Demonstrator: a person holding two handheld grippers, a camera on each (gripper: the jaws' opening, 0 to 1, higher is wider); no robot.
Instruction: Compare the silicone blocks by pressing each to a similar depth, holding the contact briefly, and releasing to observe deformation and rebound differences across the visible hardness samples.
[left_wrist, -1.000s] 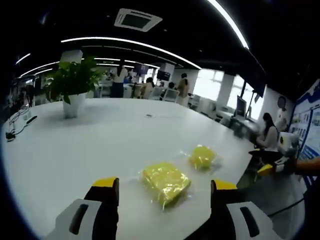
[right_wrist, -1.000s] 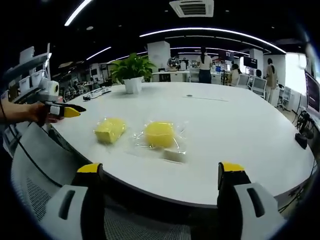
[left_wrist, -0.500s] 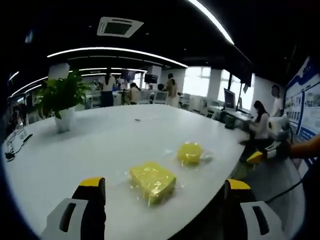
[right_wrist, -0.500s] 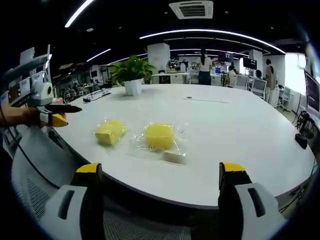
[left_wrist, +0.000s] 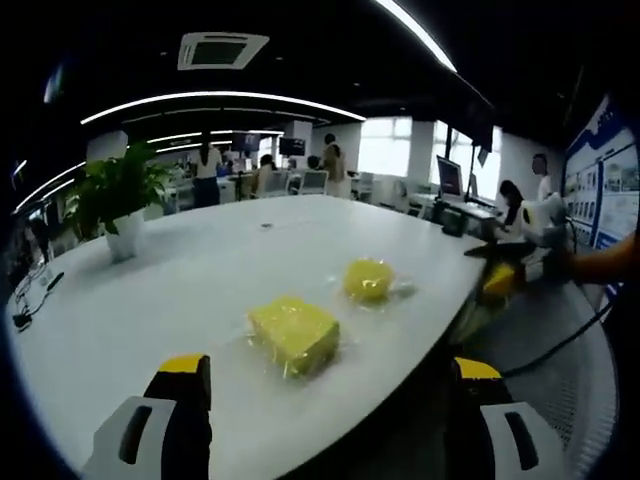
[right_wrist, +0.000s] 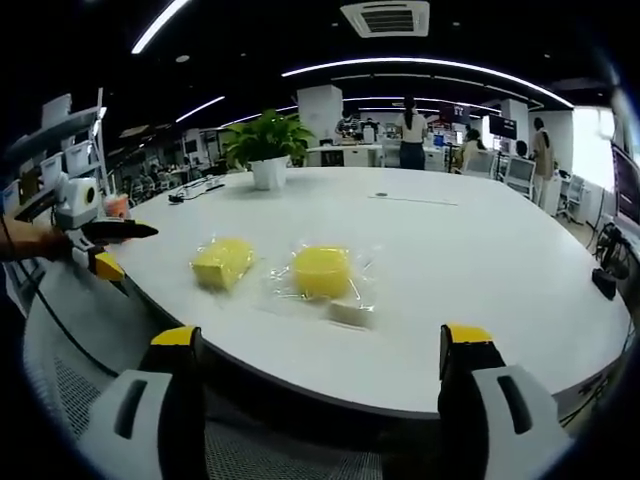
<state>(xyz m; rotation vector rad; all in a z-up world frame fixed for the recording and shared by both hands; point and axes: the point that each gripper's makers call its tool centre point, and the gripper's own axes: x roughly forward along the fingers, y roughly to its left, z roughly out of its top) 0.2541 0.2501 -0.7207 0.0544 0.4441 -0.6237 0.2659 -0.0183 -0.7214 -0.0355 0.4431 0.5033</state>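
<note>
The right gripper (right_wrist: 318, 375) hangs off the near edge of the white round table (right_wrist: 480, 250), its yellow-tipped jaws spread wide with nothing between them. On the table lie two yellow silicone blocks in clear wrap: a rectangular block (right_wrist: 222, 263) to the left and a rounder block (right_wrist: 321, 271) just right of it, apart from each other. A small pale block (right_wrist: 351, 313) lies just near of the rounder one. The left gripper (right_wrist: 98, 245) enters at far left, held by a hand (right_wrist: 30, 241), its jaws parted. A potted plant (right_wrist: 266, 148) stands far across the table.
</note>
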